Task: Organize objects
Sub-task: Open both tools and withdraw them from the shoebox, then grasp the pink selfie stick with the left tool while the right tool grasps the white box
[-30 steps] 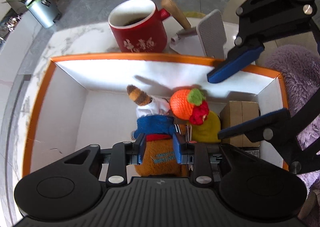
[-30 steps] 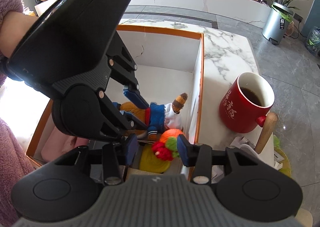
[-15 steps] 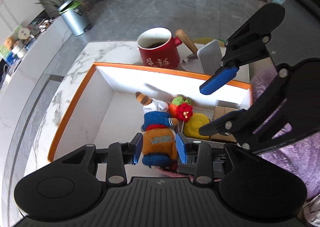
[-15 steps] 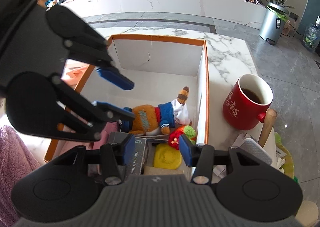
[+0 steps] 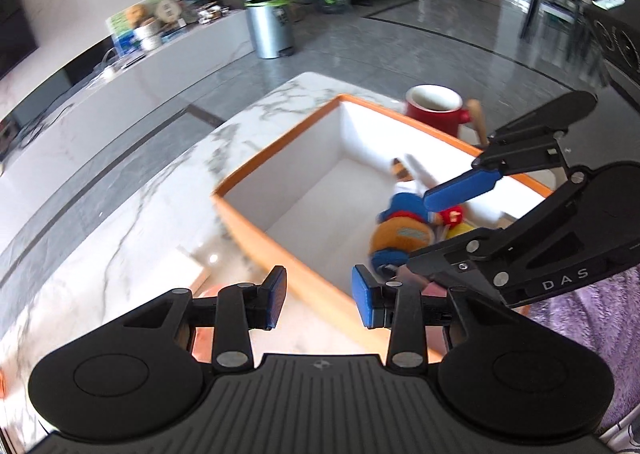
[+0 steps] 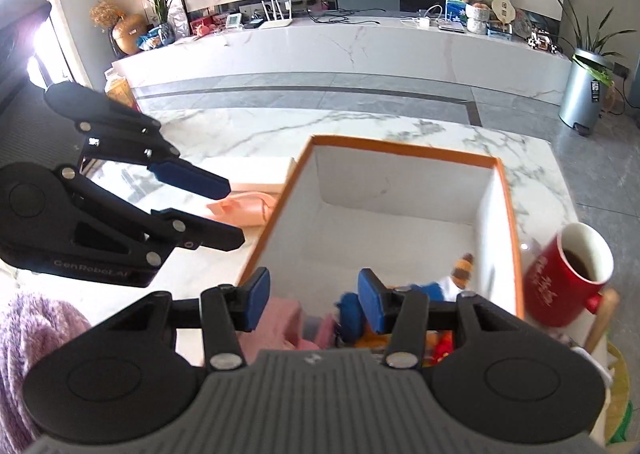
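Both grippers clear of the box, nothing held

Left gripper (image 5: 320, 302) and right gripper (image 6: 312, 302) stand apart, empty; the plush toy (image 5: 400, 230) lies in the box (image 5: 256, 238), ahead-right of left jaws, nearer the right's.

The left claw (image 5: 318, 296) points steeply downward, its blue pads parted with nothing between them; its jaws have just been opening. The right claw (image 6: 310, 304) also tilts downward, jaws apart and empty.
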Motion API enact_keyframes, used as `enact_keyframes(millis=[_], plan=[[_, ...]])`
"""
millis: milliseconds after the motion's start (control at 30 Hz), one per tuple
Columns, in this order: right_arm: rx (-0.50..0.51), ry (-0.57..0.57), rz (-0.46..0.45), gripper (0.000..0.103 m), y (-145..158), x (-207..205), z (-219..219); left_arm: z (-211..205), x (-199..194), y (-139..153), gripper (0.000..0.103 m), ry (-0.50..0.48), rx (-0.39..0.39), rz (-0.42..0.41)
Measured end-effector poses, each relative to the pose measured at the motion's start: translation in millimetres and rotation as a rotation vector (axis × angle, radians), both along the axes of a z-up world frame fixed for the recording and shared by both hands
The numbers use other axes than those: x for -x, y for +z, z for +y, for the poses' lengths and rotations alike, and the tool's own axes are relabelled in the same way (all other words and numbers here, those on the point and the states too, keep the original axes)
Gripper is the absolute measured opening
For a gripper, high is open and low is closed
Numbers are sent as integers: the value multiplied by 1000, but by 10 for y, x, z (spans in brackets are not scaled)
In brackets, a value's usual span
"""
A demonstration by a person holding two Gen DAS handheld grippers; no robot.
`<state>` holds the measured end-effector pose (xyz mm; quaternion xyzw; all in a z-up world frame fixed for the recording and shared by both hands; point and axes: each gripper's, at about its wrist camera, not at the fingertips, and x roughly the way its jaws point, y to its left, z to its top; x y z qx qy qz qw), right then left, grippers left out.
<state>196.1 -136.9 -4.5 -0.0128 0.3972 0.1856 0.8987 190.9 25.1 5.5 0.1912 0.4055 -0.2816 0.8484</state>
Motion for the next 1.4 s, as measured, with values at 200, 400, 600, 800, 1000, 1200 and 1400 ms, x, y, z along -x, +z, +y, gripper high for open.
enact_keyframes(millis=[200,400,600,800,1000,1200,1400], plan=[[10,28,-12,51,-34,-252,370,509,-58,-24,43,171,38,9],[10,66,-24,50,-125,-473,696,955,-78,-74,43,298,81,8],[44,118,29,35,-247,-753,858,1402,-159,-175,43,400,133,15],[88,186,70,32,-368,-990,1108,1524,-228,-403,45,350,131,49],[168,201,117,31,-546,-1183,1304,1232,-309,-717,48,191,-20,23],[219,183,108,30,-605,-1248,1339,961,-390,-880,49,80,-97,-37],[184,127,92,30,-618,-1186,1297,840,-402,-981,38,35,-156,-91]])
